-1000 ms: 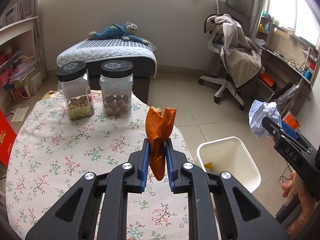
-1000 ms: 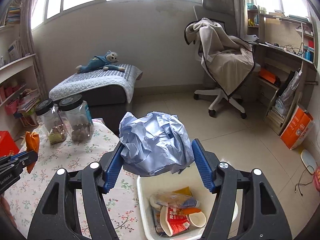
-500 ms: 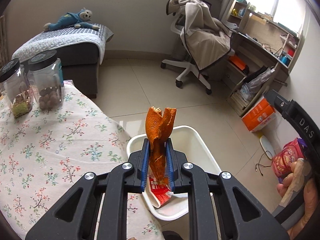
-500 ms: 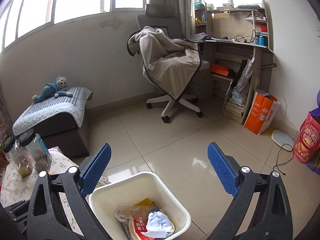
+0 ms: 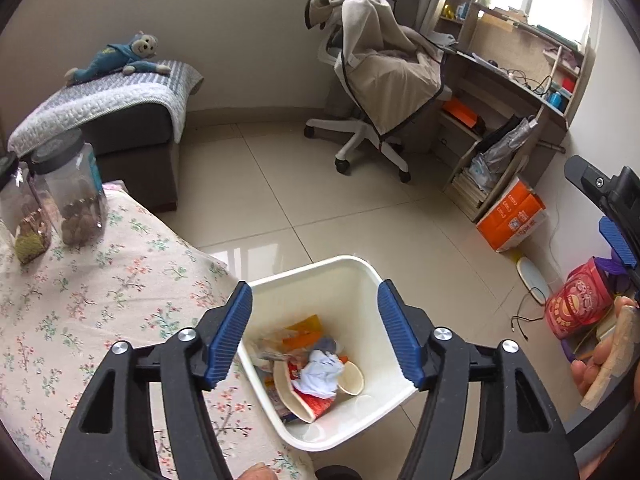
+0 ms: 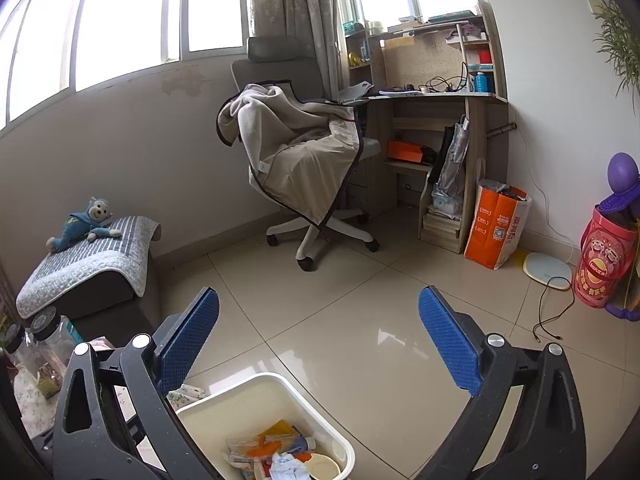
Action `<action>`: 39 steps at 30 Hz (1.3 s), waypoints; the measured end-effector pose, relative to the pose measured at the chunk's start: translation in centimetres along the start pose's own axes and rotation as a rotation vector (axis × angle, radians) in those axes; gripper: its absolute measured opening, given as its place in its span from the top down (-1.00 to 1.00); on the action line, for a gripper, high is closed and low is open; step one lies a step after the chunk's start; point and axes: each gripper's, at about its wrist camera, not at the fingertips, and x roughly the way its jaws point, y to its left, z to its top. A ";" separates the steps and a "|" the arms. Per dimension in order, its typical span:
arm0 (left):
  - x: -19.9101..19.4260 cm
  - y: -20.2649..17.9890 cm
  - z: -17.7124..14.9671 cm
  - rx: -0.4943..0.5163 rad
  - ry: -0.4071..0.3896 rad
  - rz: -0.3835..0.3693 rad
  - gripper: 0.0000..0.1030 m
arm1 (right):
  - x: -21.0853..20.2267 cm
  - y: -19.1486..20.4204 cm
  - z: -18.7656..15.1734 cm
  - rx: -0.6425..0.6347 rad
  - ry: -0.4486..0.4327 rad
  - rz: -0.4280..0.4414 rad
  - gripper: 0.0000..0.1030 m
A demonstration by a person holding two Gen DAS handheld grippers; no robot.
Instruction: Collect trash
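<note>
Room: glossy tiled floor (image 6: 360,320); table (image 5: 80,320) under floral cloth, two lidded clear jars (image 5: 76,192) near its edge.

Bin (image 5: 360,280): white, square, smooth plastic, beside the table; holds crumpled paper (image 5: 320,372), a cup and wrappers.

Left gripper (image 5: 316,332): jaws just opened, spread, empty, above the bin.

Right gripper (image 6: 320,340): jaws just opened, spread wide, empty.

Risk: a careless swing back could knock the light bin or the jars.

Daylight pours through tall windows (image 6: 132,32) above a pale, stained wall (image 6: 120,136). The glossy beige tiled floor (image 6: 360,292) reflects it. A white swivel chair (image 6: 316,236) draped with a beige blanket (image 6: 296,152) stands beside a cluttered wooden desk (image 6: 436,100). A low bed (image 6: 88,276) carries a blue plush monkey (image 6: 82,228).
</note>
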 end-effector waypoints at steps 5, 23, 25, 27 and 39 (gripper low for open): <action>-6.0 3.5 1.1 0.000 -0.198 0.182 -0.83 | -3.1 3.6 0.2 -0.047 -0.089 0.083 -0.86; -20.9 17.0 -0.2 -0.097 -0.461 0.515 -0.87 | -10.7 16.9 -1.3 -0.093 -0.131 0.357 -0.86; -21.1 18.4 -0.5 -0.122 -0.446 0.516 -0.87 | -10.7 18.2 -1.8 -0.103 -0.110 0.366 -0.86; -21.5 19.6 -1.0 -0.149 -0.445 0.526 -0.87 | -10.7 19.3 -2.1 -0.114 -0.098 0.372 -0.86; -23.3 23.1 -2.1 -0.216 -0.475 0.543 -0.87 | -11.9 24.3 -4.3 -0.205 -0.090 0.411 -0.86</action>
